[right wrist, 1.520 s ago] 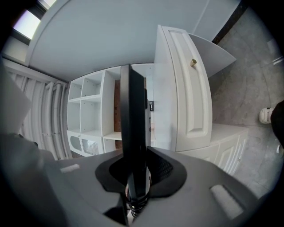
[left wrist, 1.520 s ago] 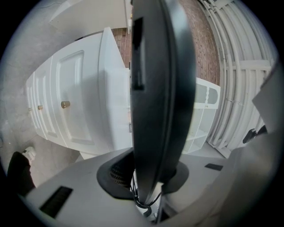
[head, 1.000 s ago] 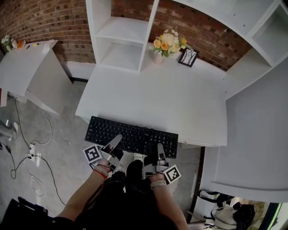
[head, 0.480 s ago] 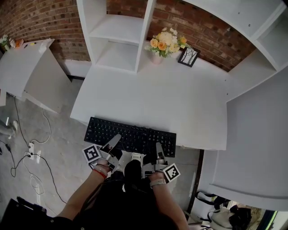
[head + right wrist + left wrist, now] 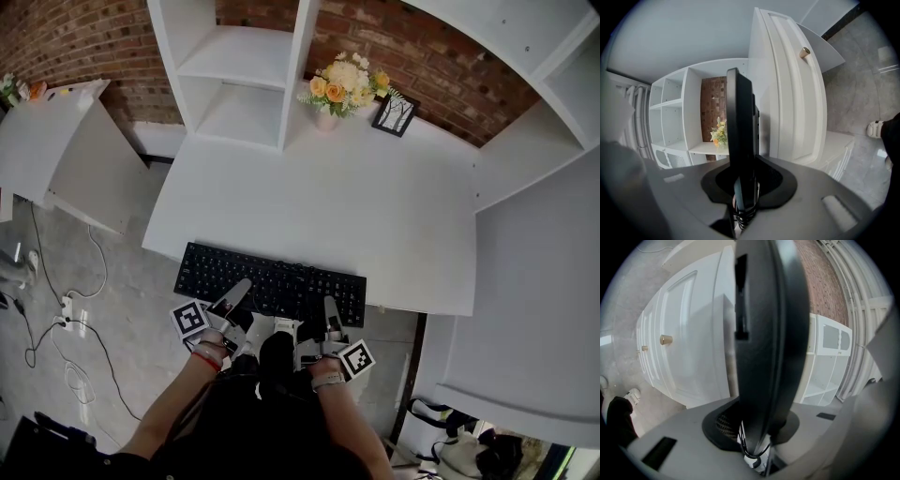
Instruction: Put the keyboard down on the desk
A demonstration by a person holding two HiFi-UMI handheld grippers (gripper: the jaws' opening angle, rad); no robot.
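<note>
The black keyboard (image 5: 272, 284) is held level by its near long edge, and its far edge overlaps the white desk's (image 5: 328, 202) front rim. Whether it touches the desk I cannot tell. My left gripper (image 5: 233, 299) is shut on the keyboard's near-left part, my right gripper (image 5: 330, 312) on its near-right part. In the left gripper view the keyboard (image 5: 764, 333) stands edge-on between the jaws of the left gripper (image 5: 757, 427). The right gripper view shows the keyboard (image 5: 740, 136) clamped the same way in the right gripper (image 5: 746, 185).
At the desk's back stand a flower vase (image 5: 342, 86), a small picture frame (image 5: 394, 112) and a white shelf unit (image 5: 239, 80). A white side cabinet (image 5: 66, 150) is at the left. Cables and a power strip (image 5: 67, 317) lie on the grey floor.
Both grippers have carried the keyboard a little forward and down, so it reaches slightly further over the desk's front edge. Both grips look unchanged.
</note>
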